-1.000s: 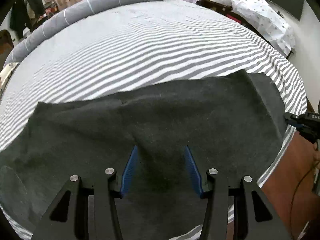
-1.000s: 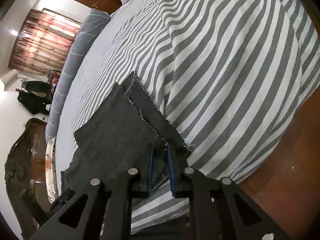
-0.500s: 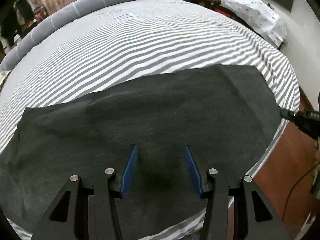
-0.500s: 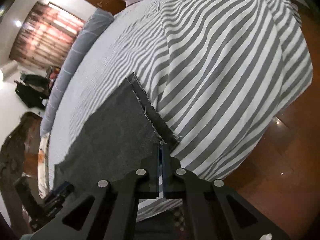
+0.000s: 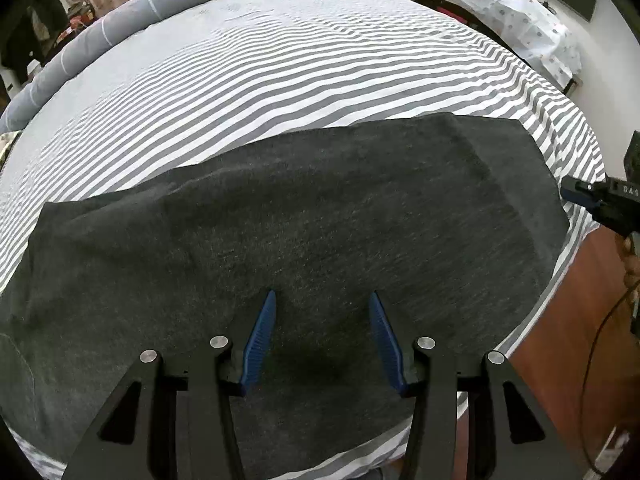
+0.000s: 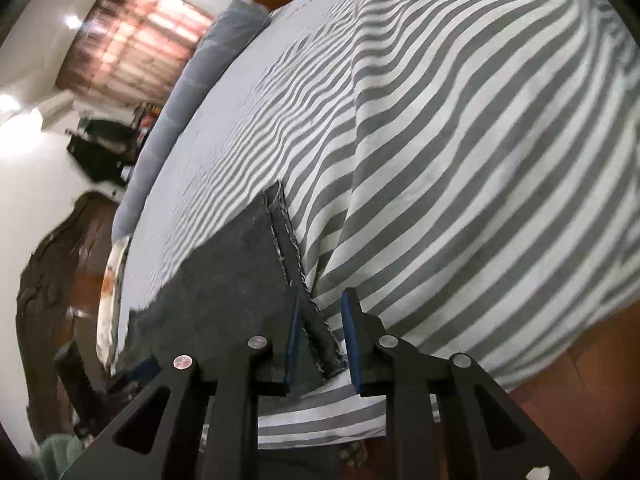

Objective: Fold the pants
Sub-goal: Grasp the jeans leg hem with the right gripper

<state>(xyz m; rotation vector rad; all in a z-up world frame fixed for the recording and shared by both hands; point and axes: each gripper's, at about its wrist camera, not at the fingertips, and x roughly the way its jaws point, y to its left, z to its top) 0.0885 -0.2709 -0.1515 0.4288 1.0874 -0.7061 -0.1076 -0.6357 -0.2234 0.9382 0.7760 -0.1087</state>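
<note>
The right gripper [image 6: 320, 336] has just been opening: its blue pads, clamped on the frayed hem [image 6: 292, 256] of the dark grey pants [image 5: 304, 232] half a second ago, now stand apart either side of it, so I judge this fold laid and released. The pants lie flat along the near edge of the striped bed [image 5: 280, 80], beneath the left gripper [image 5: 322, 340], whose jaws hang apart, gripping nothing.

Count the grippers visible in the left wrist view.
2: the left gripper at bottom centre, jaws apart over the dark pants; the right gripper at the right edge, beside the pants' end.
</note>
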